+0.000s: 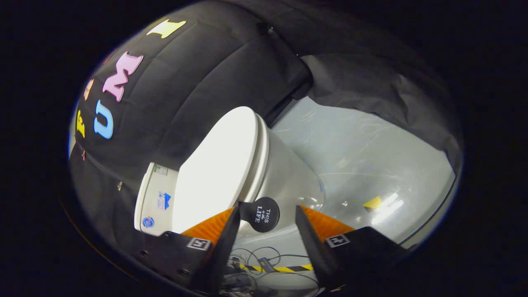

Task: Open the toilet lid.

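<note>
A white toilet point(284, 173) stands on the pale floor, seen with the view rolled to one side. Its white lid point(218, 169) lies closed on the seat and bowl. A round black handle tab point(260, 214) sticks out from the lid's edge. My gripper point(267, 211) is open, its two fingers apart on either side of that tab, with a gap on both sides. The tab sits between the fingertips, close to one finger point(225, 225), untouched as far as I can see. The white tank point(159, 198) rises behind the lid.
Black cloth walls point(198, 82) close in behind and beside the toilet. A glossy grey floor point(363, 156) spreads beyond the bowl, with a yellow marker point(373, 203) on it. Loose cables point(255, 258) and yellow-black tape point(284, 269) lie below the fingers.
</note>
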